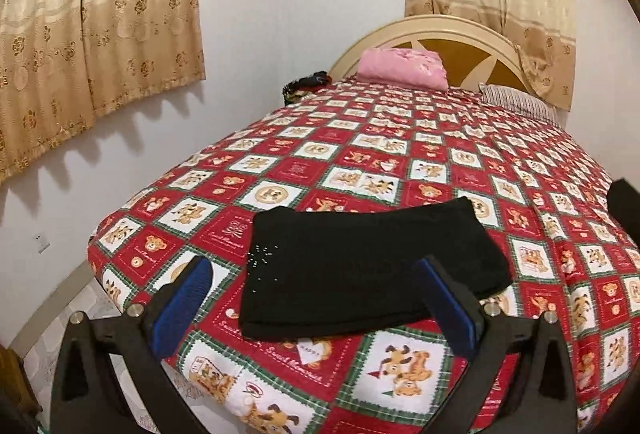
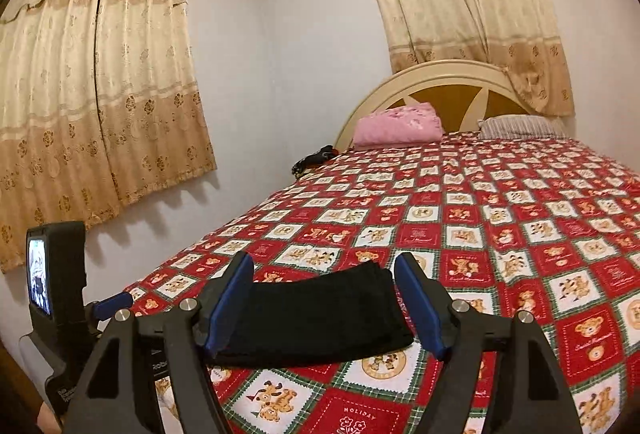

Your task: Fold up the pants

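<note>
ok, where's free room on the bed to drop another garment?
Most of the bedspread is bare: the wide stretch between the folded black pants near the foot and the pink bundle and striped pillow at the headboard, plus the strip right of the pants. It is crowded only at the head end and where both open grippers, left gripper and right gripper, hang by the pants.

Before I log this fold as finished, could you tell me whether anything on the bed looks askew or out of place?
Nothing serious stands out. The black folded pants lie flat in a compact stack on the red patchwork bedspread, near its foot. The stack's edges run slightly skewed to the quilt squares, and both tongs hang open, clear of it.
</note>
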{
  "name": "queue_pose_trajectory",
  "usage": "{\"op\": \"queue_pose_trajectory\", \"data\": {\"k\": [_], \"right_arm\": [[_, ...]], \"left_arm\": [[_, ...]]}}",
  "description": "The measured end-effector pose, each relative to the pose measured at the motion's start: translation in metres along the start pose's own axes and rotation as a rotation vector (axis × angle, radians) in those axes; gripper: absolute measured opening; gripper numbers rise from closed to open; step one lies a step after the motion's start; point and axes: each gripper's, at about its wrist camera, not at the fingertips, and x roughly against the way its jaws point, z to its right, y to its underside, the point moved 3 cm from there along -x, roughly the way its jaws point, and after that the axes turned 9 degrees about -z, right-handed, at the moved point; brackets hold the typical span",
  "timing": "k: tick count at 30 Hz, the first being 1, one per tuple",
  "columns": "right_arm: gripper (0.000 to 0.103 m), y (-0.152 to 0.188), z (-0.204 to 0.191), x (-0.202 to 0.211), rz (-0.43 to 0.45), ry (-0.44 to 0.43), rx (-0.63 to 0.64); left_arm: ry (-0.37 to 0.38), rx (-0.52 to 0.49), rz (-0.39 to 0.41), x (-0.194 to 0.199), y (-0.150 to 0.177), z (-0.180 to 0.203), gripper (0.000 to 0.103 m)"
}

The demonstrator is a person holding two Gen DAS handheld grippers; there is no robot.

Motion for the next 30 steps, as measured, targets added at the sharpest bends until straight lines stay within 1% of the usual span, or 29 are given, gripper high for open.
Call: {"op": "queue_pose_trajectory", "data": {"k": [3,8,12,16,30], "right_arm": [[0.074,0.002,-0.002,0.001,-0.015,0.004,-0.002],[0.074,0.005,0.007,-0.001,-0.031,0.039,-0.038],[0.074,0.008,0.013,-0.003,-0.045,0.033,-0.074],[0.074,0.01,0.011,-0.003,-0.048,0.036,-0.064],[0.074,0.012,0.013,-0.004,-0.055,0.037,-0.074]], "left_arm": [[-0.005,0.006,-0.003,0.003,0.001,0.002,0.103],[-0.053,-0.002,-0.002,0.006,0.004,0.003,0.103],[-0.077,-0.017,0.004,0.006,0.004,0.005,0.103],[-0.113,-0.032,0.008,0.007,0.004,0.005,0.103],[-0.116,-0.031,-0.003,0.005,0.006,0.004,0.103]]}}
